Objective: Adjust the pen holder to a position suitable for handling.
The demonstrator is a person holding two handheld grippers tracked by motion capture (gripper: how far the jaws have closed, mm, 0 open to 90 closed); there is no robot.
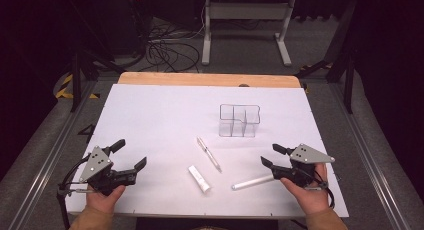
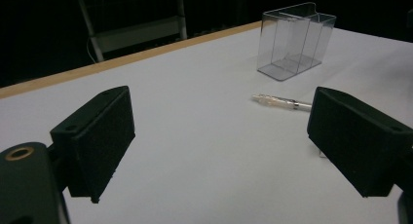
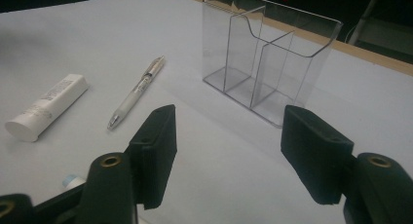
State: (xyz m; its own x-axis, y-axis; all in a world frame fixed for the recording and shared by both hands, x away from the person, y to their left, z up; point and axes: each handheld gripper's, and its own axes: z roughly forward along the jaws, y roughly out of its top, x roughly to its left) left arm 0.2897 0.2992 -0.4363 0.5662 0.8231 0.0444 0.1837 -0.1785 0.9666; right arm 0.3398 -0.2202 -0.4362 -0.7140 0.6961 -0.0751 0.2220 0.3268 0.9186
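A clear plastic organizer (image 1: 239, 121) with several compartments stands upright right of the table's middle. A slim pen (image 1: 208, 153) lies in front of it, and a short white tube (image 1: 199, 178) lies nearer the front edge. A white stick-shaped marker (image 1: 252, 182) lies just left of my right gripper (image 1: 270, 154), which stands open and holds nothing. My left gripper (image 1: 131, 153) rests open at the front left, well apart from everything. Between the open jaws of the left gripper (image 2: 221, 141) I see the organizer (image 2: 295, 41) and the pen (image 2: 282, 102). Beyond the right gripper (image 3: 226, 146) are the organizer (image 3: 268, 53), pen (image 3: 136, 92) and tube (image 3: 46, 107).
A white sheet (image 1: 160, 120) covers the table, with a wooden strip (image 1: 207, 79) along the far edge. Past the table are a white desk frame (image 1: 245, 25) and loose cables (image 1: 170, 50) on the dark floor. Metal rails run along both sides.
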